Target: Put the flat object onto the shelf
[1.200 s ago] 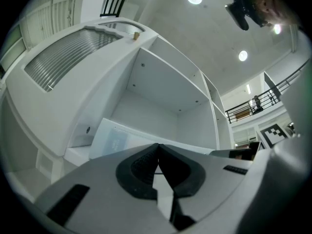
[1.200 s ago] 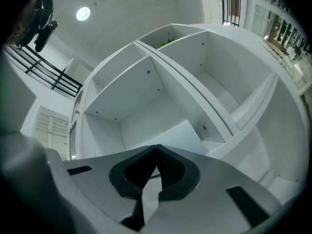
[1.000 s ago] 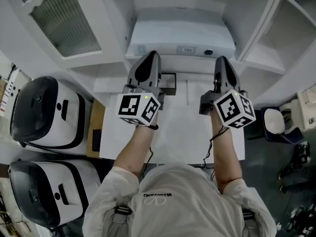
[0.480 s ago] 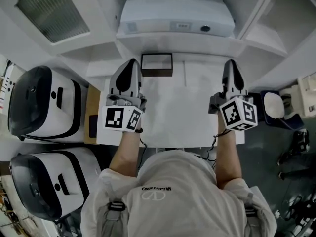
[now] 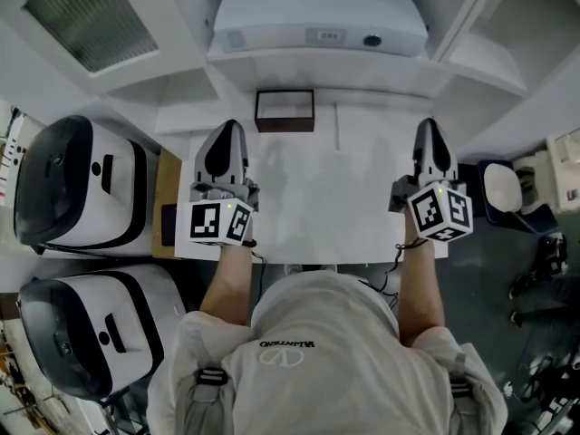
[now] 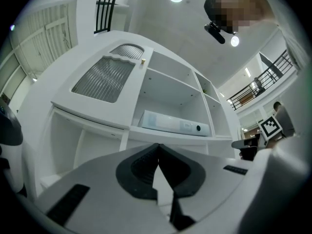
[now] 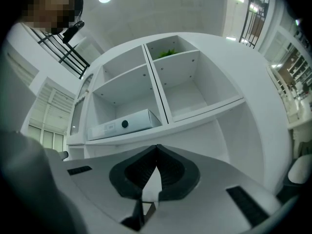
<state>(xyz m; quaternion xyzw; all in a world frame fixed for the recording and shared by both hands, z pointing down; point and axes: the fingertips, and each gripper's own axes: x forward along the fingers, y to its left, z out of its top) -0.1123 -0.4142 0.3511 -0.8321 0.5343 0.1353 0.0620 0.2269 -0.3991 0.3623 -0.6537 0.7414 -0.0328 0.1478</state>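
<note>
I am holding both claws low over the white table [image 5: 326, 198], and both are pressed together with nothing in them: the left gripper [image 5: 226, 139] is showing its dark pads touching, and the right gripper [image 5: 432, 134] is looking the same. The flat white box [image 5: 319, 21] is lying on the shelf [image 5: 317, 66], ahead of both claws and above them, well apart from each. Its long side is running left to right, and it is sitting between my two hands (neither one looks nearer to me). I am thinking the box is already in its place, so no more reaching looks needed. A small dark-framed tray [image 5: 285, 111] is resting at the back of the table, just under the shelf.
</note>
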